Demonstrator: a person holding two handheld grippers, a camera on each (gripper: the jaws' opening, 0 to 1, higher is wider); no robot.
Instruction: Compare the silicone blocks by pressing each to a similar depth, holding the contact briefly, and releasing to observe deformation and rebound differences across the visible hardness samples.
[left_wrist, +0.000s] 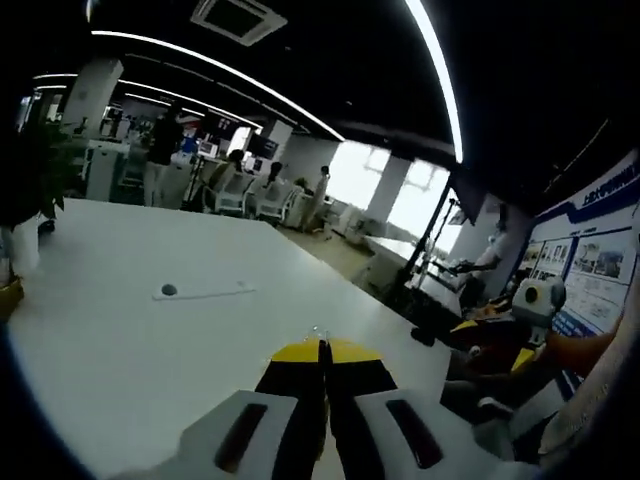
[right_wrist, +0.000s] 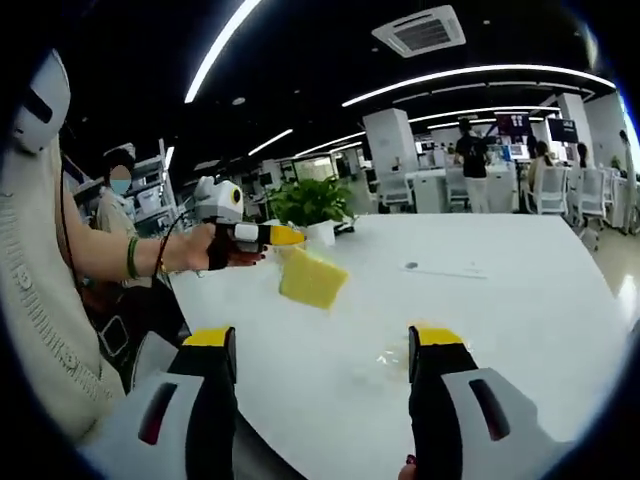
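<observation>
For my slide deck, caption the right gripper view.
Open right gripper faces a white table while the left gripper holds a yellow silicone block above it.

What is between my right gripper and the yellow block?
Nothing visible. The yellow block is tilted, straight ahead of the open right gripper, beside the left gripper tip, over the bare white table.

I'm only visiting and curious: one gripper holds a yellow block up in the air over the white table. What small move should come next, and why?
Probably lower the yellow block onto the white table. The left gripper pinches it by one edge, so it hangs in the air, while the right gripper is open and holds nothing. Pressing likely needs the block resting on something firm.
</observation>
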